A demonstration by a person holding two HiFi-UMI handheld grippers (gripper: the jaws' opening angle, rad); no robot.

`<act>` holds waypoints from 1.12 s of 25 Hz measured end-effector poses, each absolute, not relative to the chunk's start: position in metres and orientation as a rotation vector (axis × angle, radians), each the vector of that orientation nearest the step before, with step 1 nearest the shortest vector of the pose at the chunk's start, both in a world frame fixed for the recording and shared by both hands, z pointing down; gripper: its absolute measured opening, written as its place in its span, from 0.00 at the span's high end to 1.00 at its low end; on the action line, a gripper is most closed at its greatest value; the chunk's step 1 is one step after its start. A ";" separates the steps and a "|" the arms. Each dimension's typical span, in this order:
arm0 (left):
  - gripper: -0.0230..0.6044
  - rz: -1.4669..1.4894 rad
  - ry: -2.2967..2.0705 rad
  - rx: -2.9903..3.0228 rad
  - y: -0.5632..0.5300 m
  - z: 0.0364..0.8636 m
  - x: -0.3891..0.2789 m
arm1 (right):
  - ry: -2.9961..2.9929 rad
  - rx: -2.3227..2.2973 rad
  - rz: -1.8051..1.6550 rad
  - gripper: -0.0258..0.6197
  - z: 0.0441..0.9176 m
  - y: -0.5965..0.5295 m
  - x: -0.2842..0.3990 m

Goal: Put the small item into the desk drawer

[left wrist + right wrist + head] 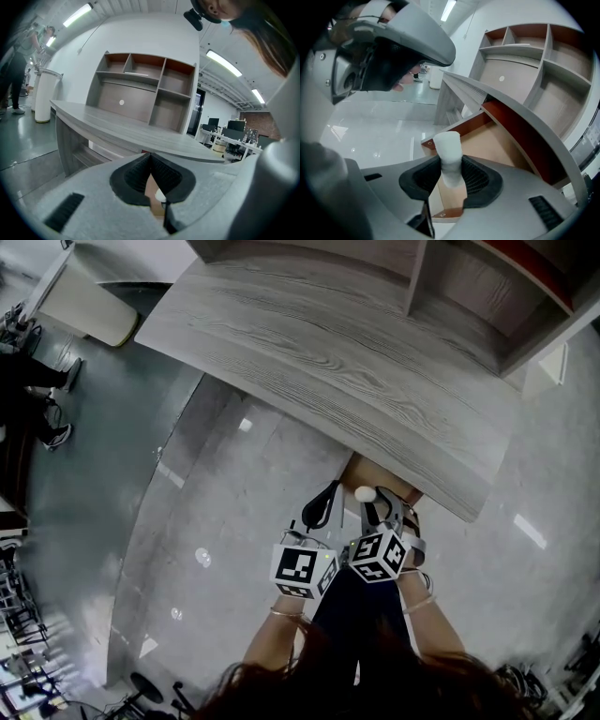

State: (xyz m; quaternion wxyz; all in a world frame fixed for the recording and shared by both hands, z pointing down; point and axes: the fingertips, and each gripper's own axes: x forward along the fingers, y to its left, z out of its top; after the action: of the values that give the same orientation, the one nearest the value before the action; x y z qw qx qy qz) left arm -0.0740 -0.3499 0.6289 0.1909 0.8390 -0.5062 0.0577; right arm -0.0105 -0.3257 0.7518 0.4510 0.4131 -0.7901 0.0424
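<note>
The right gripper [451,164] pinches the small white item [447,145] by its lower half, jaws partly apart around it, and tilts down over the open drawer [501,140], apparently ready to lower the item inside. The left gripper [150,158] sits just beside, jaws closed together and empty, likely kept clear. The drawer juts from under the grey wood-grain counter [356,362], which carries a cubby shelf [140,89]; a glossy grey floor [234,521] spreads around
</note>
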 end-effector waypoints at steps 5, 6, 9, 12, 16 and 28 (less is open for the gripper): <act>0.94 0.170 -1.420 2.345 -0.355 0.642 -0.075 | -1.896 1.005 0.134 0.75 0.772 -0.331 -0.005; 0.94 0.170 -1.420 2.342 -0.357 0.644 -0.075 | -1.884 1.000 0.142 0.75 0.776 -0.332 -0.005; 0.94 0.174 -1.422 2.332 -0.359 0.650 -0.076 | -1.859 0.984 0.156 0.75 0.787 -0.332 -0.005; 0.94 0.176 -1.424 2.317 -0.361 0.657 -0.077 | -1.840 0.970 0.173 0.75 0.796 -0.333 -0.006; 0.94 0.177 -1.427 2.301 -0.363 0.665 -0.081 | -1.804 0.966 0.181 0.75 0.807 -0.334 -0.004; 0.94 0.191 -1.433 2.265 -0.366 0.682 -0.089 | -1.669 0.899 0.189 0.75 0.836 -0.326 -0.005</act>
State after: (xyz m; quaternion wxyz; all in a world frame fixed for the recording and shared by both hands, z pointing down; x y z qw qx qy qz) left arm -0.0886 -0.3656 0.6822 0.2252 0.8212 -0.5197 0.0692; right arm -0.0051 -0.3261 0.8360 0.5795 0.3847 -0.7139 0.0809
